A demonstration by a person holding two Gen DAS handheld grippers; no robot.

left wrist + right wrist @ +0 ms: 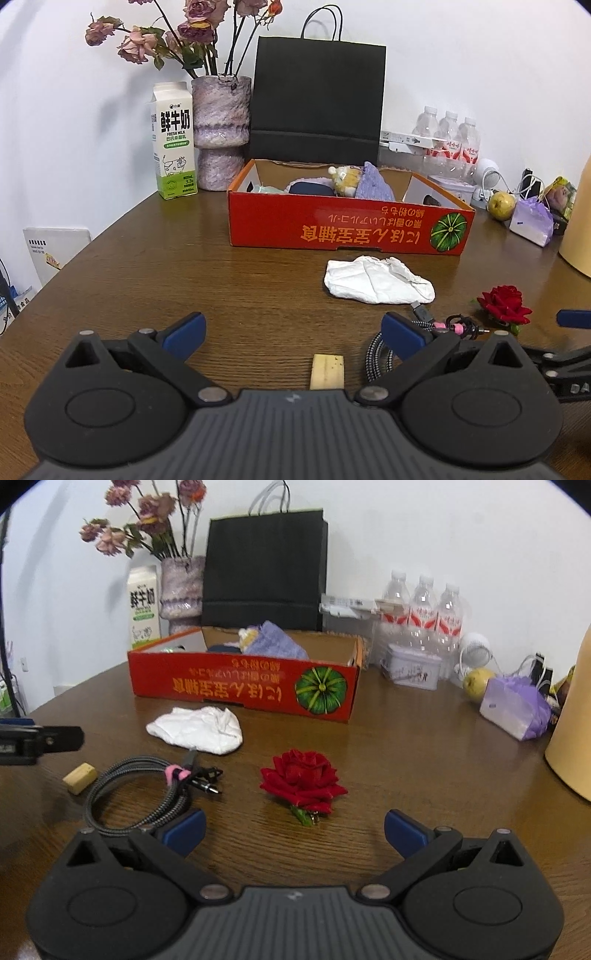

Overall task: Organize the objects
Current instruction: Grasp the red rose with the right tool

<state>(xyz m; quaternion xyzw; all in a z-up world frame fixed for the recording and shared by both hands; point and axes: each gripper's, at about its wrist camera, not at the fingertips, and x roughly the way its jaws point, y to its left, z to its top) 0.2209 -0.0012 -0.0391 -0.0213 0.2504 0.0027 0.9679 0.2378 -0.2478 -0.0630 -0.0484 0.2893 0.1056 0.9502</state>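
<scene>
Both the left gripper (pixel 293 334) and the right gripper (pixel 294 830) have their fingers wide apart and hold nothing. The red rose (pixel 302 781) lies on the wooden table (pixel 424 760) just in front of the right gripper. The coiled cable (pixel 147 790) and the crumpled white tissue (pixel 197 730) are to its left, in front of the red box (pixel 243 686).

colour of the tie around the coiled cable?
Pink. The tie wraps the grey braided cable; the right wrist view shows it best.
</scene>
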